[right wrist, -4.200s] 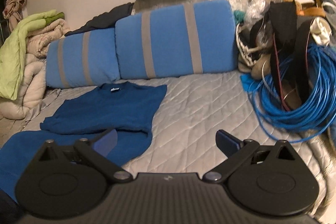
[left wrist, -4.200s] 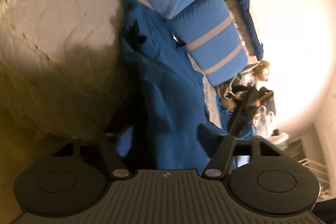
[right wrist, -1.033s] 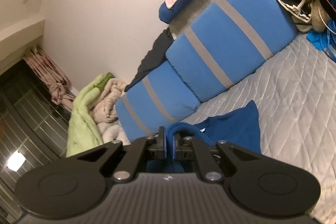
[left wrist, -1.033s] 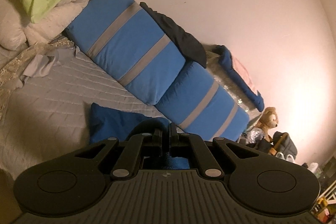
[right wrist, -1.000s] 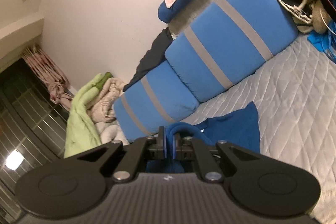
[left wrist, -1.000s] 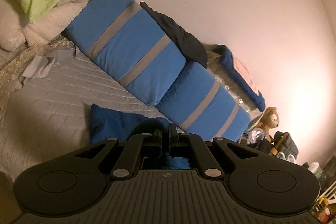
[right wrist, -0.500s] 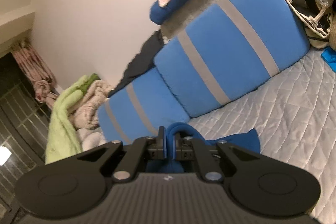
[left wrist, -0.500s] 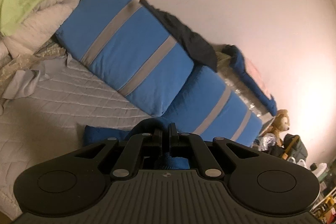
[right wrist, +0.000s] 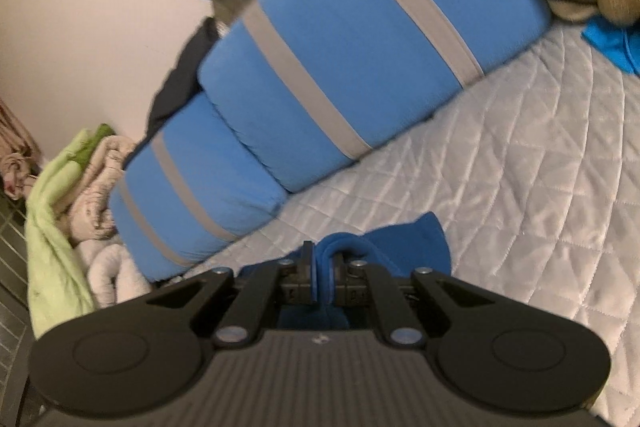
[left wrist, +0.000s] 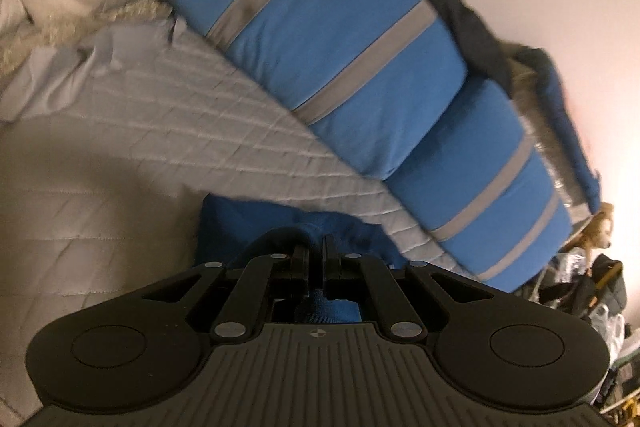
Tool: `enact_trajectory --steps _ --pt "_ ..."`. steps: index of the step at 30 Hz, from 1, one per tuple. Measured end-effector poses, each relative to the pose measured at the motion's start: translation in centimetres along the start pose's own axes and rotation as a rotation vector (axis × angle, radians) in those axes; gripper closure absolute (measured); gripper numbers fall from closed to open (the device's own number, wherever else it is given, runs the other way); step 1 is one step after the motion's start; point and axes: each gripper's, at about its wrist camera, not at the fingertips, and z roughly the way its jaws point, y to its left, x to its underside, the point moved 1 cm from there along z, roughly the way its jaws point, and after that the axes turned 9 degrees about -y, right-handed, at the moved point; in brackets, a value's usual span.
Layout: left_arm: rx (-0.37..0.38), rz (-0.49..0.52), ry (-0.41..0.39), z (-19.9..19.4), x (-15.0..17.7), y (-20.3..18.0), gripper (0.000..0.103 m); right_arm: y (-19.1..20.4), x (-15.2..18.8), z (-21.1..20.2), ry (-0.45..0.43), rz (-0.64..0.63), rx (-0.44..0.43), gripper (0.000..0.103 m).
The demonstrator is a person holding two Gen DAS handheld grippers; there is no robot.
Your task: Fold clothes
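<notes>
Both claws are pinched tight on cloth: my left gripper has its jaws nearly together on a fold of the blue sweater, and my right gripper clamps a rolled blue edge of the same sweater between its fingers. Beyond my left fingertips the garment's edge lies on the quilted grey bedspread, with bare quilt spreading off to my left and ahead. Ahead of my right claw and to its right, more bare quilt runs on. Two blue bolsters with grey stripes wall off the far side ahead of both claws. Far to my right claw's left sits a heap of green and cream bedding.
</notes>
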Motion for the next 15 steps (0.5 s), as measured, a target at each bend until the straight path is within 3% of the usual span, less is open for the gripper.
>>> enact_trajectory --steps 11,15 --pt "-0.079 -0.051 0.077 5.2 1.0 2.5 0.096 -3.4 1.4 5.3 0.034 0.042 0.101 0.097" --pt "-0.058 -0.083 0.081 5.7 1.6 3.4 0.095 -4.3 1.9 6.4 0.046 0.062 0.121 0.092"
